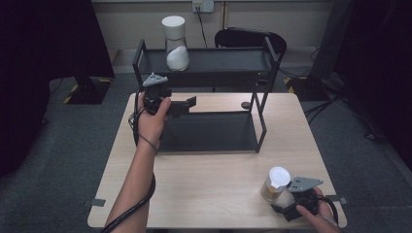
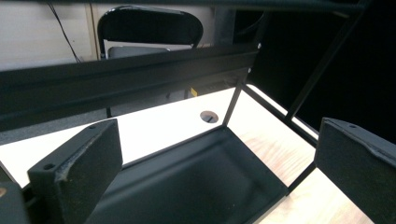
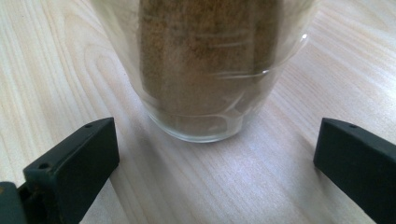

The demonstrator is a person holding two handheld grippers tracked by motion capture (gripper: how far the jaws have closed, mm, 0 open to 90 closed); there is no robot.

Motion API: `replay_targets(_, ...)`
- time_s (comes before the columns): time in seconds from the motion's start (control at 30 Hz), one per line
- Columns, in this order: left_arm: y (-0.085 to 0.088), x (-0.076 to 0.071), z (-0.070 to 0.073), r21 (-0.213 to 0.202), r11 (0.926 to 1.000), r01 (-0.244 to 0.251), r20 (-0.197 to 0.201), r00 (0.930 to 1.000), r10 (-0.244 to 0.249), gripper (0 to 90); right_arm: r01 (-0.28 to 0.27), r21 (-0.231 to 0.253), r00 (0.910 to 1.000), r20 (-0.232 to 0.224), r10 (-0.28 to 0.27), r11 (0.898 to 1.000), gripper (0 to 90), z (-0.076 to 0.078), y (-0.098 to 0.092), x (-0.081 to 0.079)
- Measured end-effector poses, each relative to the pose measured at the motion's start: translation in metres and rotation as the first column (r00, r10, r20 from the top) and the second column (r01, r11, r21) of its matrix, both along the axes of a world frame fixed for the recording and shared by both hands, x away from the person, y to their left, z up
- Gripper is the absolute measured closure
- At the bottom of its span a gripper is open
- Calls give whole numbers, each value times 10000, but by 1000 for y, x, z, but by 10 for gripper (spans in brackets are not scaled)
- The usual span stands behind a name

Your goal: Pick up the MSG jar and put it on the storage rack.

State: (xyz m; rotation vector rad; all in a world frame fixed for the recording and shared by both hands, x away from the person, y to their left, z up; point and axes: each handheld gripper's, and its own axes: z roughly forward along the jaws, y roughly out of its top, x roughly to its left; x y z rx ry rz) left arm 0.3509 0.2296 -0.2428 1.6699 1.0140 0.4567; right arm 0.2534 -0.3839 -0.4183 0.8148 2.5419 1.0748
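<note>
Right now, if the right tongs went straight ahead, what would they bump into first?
The glass jar of brown powder. It stands on the table just ahead of the open right tongs, centred between the jaws and not yet touched.

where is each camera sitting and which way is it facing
High view: above the person's side, looking forward and down at the table; both forearms, left gripper, right gripper.
Left gripper view: rides the left gripper, faces the rack; open fingers.
Right gripper view: rides the right gripper, faces the brown-filled jar; open fingers.
Shared: the jar and rack also appear from above.
</note>
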Motion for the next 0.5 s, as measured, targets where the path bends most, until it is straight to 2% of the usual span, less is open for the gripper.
replay_targets(0.5,1,-1,-28,79,9999,146,-196,9997,-145,5,-3,-2,10000,-1,3,10000,0,0,0,0)
